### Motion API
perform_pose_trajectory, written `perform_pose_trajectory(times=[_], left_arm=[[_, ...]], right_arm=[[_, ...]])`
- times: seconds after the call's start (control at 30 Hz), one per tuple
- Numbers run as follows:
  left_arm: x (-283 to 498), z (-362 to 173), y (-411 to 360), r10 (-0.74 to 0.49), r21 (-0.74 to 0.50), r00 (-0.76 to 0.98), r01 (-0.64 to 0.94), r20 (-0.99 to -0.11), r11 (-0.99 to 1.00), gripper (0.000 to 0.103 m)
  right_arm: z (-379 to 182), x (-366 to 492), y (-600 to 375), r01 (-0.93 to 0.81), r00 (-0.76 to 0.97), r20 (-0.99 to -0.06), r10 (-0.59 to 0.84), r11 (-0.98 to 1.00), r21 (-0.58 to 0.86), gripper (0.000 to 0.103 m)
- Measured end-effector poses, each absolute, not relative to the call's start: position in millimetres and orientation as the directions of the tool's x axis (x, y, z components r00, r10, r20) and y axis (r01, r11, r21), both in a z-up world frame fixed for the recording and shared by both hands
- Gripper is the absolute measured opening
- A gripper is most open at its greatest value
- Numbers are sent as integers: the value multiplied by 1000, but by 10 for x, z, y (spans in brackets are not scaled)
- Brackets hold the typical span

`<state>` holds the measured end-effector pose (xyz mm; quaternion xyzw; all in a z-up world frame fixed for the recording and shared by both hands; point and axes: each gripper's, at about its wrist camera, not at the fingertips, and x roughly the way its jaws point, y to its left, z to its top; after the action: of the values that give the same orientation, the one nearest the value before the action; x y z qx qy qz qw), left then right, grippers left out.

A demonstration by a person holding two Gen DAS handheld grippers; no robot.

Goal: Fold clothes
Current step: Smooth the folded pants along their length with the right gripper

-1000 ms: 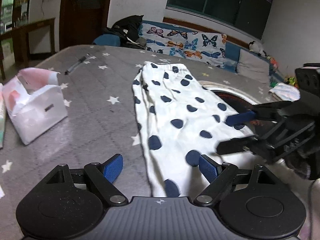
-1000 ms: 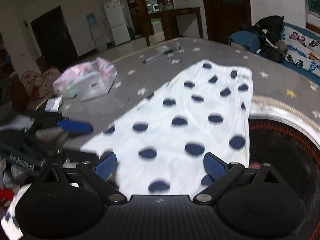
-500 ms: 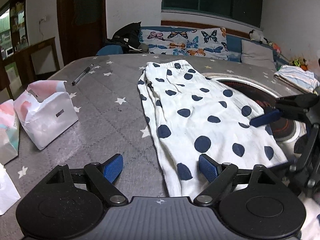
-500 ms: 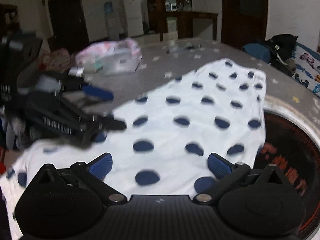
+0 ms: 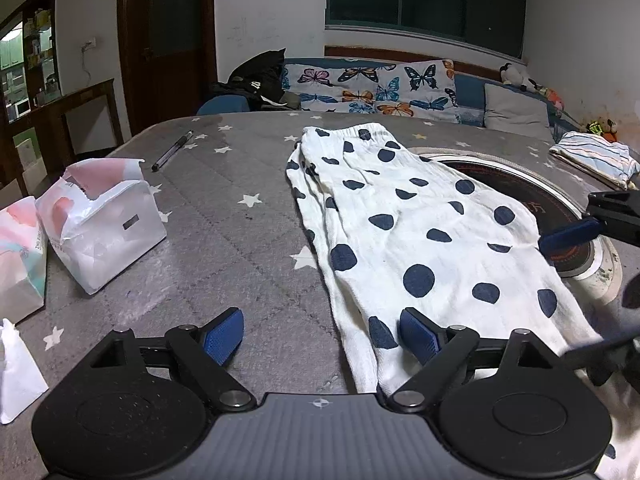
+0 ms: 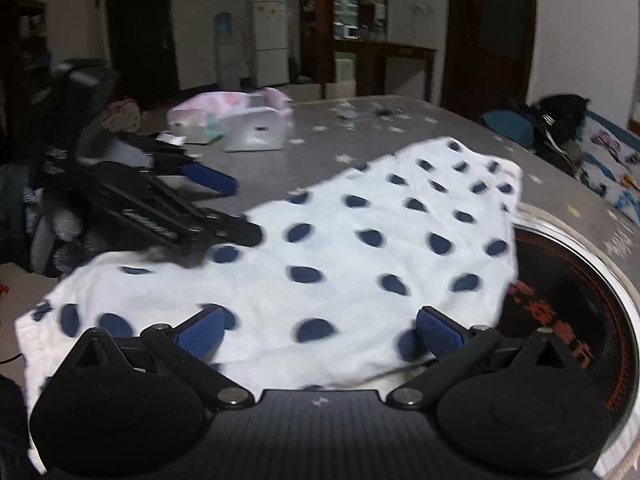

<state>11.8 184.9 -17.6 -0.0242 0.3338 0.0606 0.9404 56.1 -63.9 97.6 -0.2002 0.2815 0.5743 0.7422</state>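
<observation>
**On the starred table: trousers laid out, no fold yet**

Across the grey starred table (image 5: 224,216) lie the spotted trousers (image 5: 404,220), white with dark dots. They are spread long, waistband at the far end, leg ends at the near edge, where the cloth runs out of the left wrist view. The right side of the cloth overlaps the dark round hotplate (image 5: 520,188) set in the table.

Left gripper (image 5: 320,334): jaws stand wide, nothing pinched. Its right pad sits over the near left edge of the cloth, its left pad over bare table. Whether the pad touches the cloth I cannot tell.

Right gripper (image 6: 320,332): jaws have just been opening and now stand wide. Cloth lies below and between the fingers, but the pads do not press it. This view is blurred.

Progress, as I judge it: the garment seems doubled lengthwise, layered edges showing along its left side, and smoothed flat. No crosswise fold shows. Left to do: grasp the near leg ends with both grippers, carry them to the waistband, perhaps fold again.

Also seen: a folded striped cloth (image 5: 596,158) far right, possibly an earlier item. Torn white packets (image 5: 100,220) and a pen (image 5: 172,156) sit well left of the trousers.
</observation>
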Motion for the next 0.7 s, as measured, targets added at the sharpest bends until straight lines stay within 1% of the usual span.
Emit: perform_pose_trajectory(times=[0.1,0.23,0.3,0.37,0.57,0.7], left_arm=[[75,-187,1881,108,-3,769,-141,-630,990,89],[18,-183,1904,121,-3,765,-159,-632,987,89],[-4,-144,1915,136,-9,759,-184,-637,983,88],[-52,-57,1895,133,-24,773,-189,-621,982,88],[-144,198,1707,58,-68,829,-115,-557,991,86],[-104,174,1638,16,-90,822,-81,-570,993,82]], right_arm=[[938,443,-631,-974,137,-659,739,221,45,103],[869,359,-715,-975,131,-679,723,219,46,103],[895,339,-762,-973,135,-679,721,225,46,103],[953,355,-807,-970,140,-665,733,238,59,103],[1053,671,-821,-937,201,-622,757,334,103,103],[1007,879,-741,-925,223,-618,754,364,111,103]])
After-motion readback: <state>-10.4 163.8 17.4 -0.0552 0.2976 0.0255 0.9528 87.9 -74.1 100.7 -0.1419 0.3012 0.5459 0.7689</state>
